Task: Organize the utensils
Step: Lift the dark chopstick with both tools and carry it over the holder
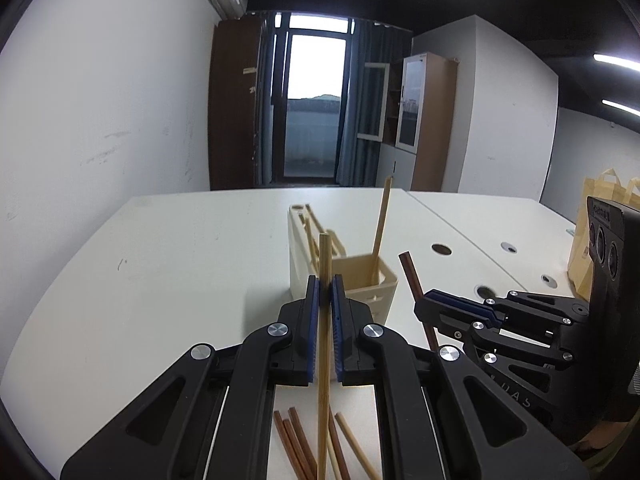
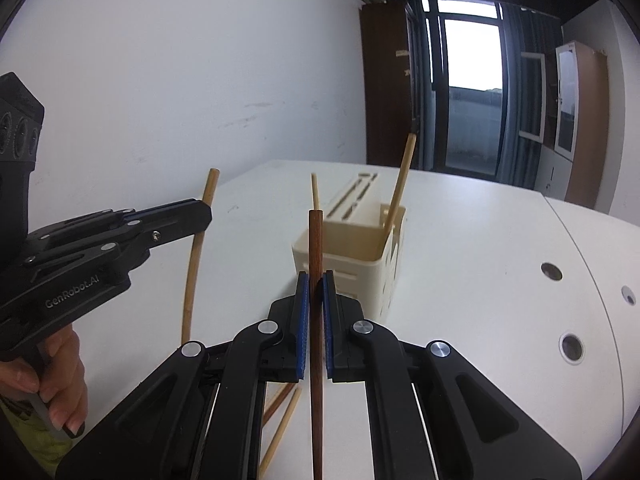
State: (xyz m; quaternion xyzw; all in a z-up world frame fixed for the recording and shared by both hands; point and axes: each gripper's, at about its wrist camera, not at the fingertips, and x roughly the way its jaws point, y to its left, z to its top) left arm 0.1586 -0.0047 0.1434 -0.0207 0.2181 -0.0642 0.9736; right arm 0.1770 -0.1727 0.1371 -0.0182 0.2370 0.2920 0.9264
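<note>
My left gripper (image 1: 325, 282) is shut on a light bamboo chopstick (image 1: 324, 256) that stands upright, just in front of the cream utensil holder (image 1: 374, 294). My right gripper (image 2: 316, 278) is shut on a dark brown chopstick (image 2: 315, 240), also upright, in front of the same holder (image 2: 360, 272). One light chopstick (image 1: 381, 224) leans inside the holder's square cup, also seen in the right wrist view (image 2: 400, 188). In the left wrist view the right gripper (image 1: 456, 308) holds the brown chopstick (image 1: 412, 276) to the right. In the right wrist view the left gripper (image 2: 176, 216) holds the bamboo chopstick (image 2: 196, 248).
Several loose brown and light chopsticks (image 1: 304, 444) lie on the white table (image 1: 180, 264) under the grippers. The table has round cable holes (image 2: 572, 348) on the right. Paper bags (image 1: 592, 232) stand at the far right. A white wall runs along the left.
</note>
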